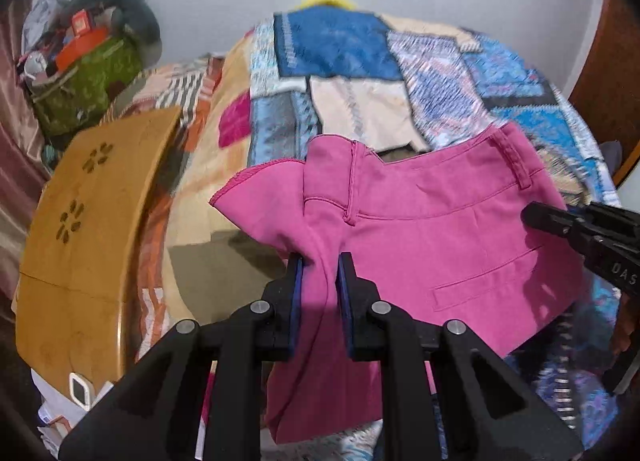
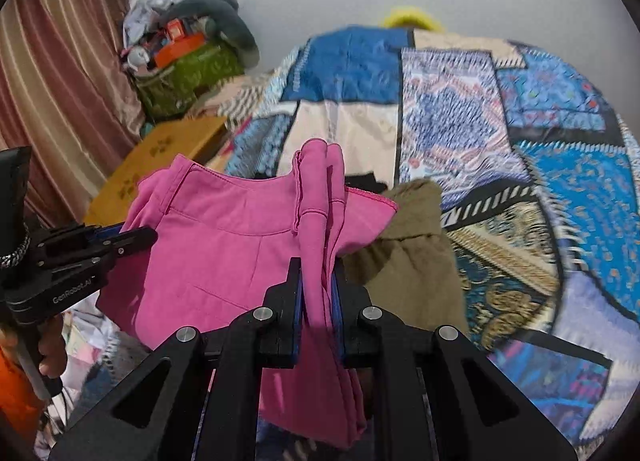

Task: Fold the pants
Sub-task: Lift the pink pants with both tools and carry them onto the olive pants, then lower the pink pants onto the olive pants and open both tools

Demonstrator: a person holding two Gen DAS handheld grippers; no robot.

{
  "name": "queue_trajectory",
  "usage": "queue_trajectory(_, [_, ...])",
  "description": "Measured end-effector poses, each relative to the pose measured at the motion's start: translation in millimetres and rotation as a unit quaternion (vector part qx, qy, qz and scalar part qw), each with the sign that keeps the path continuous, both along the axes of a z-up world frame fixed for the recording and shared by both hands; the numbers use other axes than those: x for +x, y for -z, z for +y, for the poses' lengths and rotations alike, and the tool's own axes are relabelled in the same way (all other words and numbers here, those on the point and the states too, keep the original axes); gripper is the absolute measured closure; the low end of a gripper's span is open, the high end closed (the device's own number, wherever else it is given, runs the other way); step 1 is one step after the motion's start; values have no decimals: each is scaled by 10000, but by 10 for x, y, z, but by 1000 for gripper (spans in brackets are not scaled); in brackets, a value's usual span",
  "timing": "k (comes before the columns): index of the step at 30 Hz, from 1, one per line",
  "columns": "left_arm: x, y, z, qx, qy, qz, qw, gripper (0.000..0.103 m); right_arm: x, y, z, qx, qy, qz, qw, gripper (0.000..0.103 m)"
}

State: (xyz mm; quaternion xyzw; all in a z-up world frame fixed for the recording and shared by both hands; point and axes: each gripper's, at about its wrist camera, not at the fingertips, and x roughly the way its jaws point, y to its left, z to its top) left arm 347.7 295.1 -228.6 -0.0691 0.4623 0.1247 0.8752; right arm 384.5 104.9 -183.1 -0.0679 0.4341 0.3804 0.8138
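Observation:
The pink pants (image 1: 420, 229) hang in the air above a patchwork bedspread (image 1: 360, 73), waistband up, stretched between both grippers. My left gripper (image 1: 320, 261) is shut on a bunch of the pink cloth at one end of the waistband. My right gripper (image 2: 316, 265) is shut on the other end, with folds of the pants (image 2: 224, 245) standing above its pads. Each gripper shows in the other's view: the right one (image 1: 536, 217) at the right edge, the left one (image 2: 148, 237) at the left edge.
An olive-brown garment (image 2: 412, 261) lies on the bedspread (image 2: 500, 141) under the pants. A yellow wooden table (image 1: 88, 229) stands left of the bed. A green bag (image 1: 84, 89) heaped with clutter sits by a pink curtain (image 2: 60, 73).

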Motion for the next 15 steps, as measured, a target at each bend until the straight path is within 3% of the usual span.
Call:
queue_trajectory(2, [35, 140, 53, 52, -65, 116, 9999, 86, 39, 97, 65, -166, -75, 58, 9998, 92])
queue_trajectory(4, [48, 257, 111, 383, -239, 220, 9987, 88, 91, 157, 87, -309, -69, 100, 9994, 92])
queue_trajectory(9, [-27, 411, 348, 209, -416, 300, 9985, 87, 142, 228, 71, -579, -82, 184, 9981, 88])
queue_trajectory(15, [-151, 294, 322, 159, -335, 289, 9989, 85, 110, 160, -48, -964, 145, -73, 9952, 78])
